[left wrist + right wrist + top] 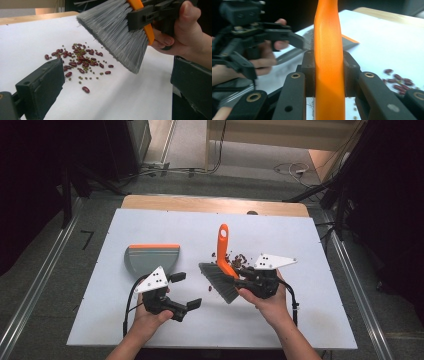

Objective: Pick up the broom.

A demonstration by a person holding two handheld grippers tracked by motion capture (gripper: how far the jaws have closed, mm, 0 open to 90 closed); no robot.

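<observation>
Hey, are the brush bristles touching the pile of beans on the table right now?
Apart. In the left gripper view the brush is held tilted in the right gripper, and bare white table shows between its bristle tips and the beans.

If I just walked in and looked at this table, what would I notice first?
Probably the bright orange handle of the brush, clamped in the right hand-held gripper near the middle of the white table, its grey bristles tilted up off the surface. Next, the little heap of red beans and small green ones scattered under the bristles. To the left lies a grey dustpan with an orange edge, with the open left hand-held gripper just in front of it.
</observation>
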